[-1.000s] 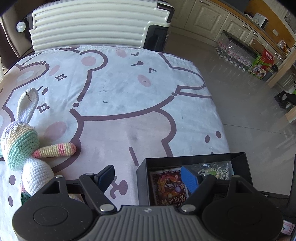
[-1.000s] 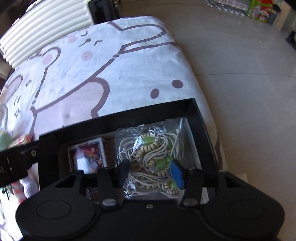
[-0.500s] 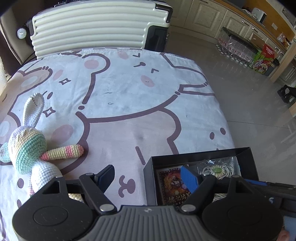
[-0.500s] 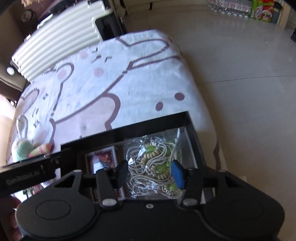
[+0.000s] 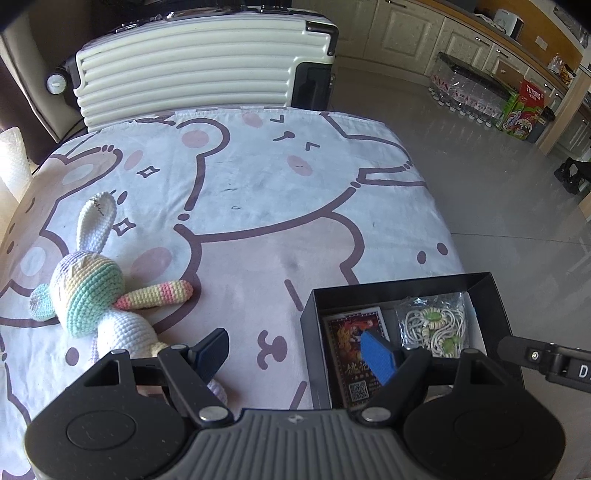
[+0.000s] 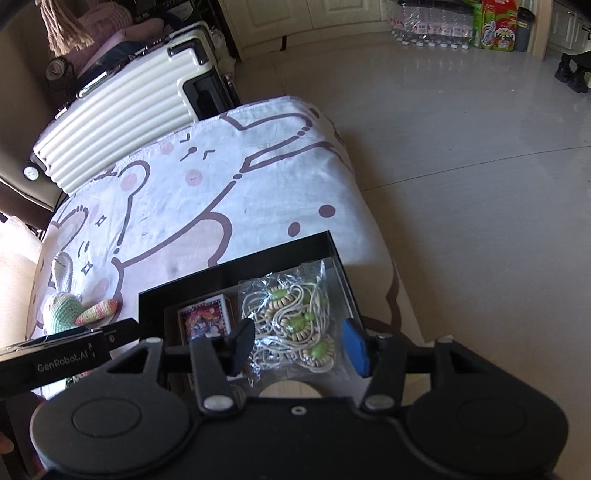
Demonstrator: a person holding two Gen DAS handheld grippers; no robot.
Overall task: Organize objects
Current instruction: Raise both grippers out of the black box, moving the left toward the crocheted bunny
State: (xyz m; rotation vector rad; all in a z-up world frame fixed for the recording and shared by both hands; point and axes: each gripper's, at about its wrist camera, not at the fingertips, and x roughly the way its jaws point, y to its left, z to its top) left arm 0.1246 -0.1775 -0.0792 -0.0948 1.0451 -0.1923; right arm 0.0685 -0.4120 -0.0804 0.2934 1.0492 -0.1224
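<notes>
While both claws hang above the bench, the black box (image 5: 306,332) stands on the bear-print cloth (image 5: 258,184) at about 4 o'clock in the left wrist view. Two things lie inside it: a pack of cards (image 5: 351,332) on the 9 o'clock side, and a clear bag of pale cord with green beads (image 5: 432,325) on the 3 o'clock side.

The left claw (image 5: 295,347) is wide open and holds nothing. The right claw (image 6: 299,338) is over the bag; its jaws have just opened a little, they stand narrowly apart, and nothing is gripped between them.

Only the left view shows the whole crochet rabbit (image 5: 92,295), lying on the cloth at 9 o'clock, well apart from the box, and the square code on the pack. Only the right view shows a pink bundle (image 6: 110,26) above the cream suitcase (image 6: 122,107) at 11 o'clock.
</notes>
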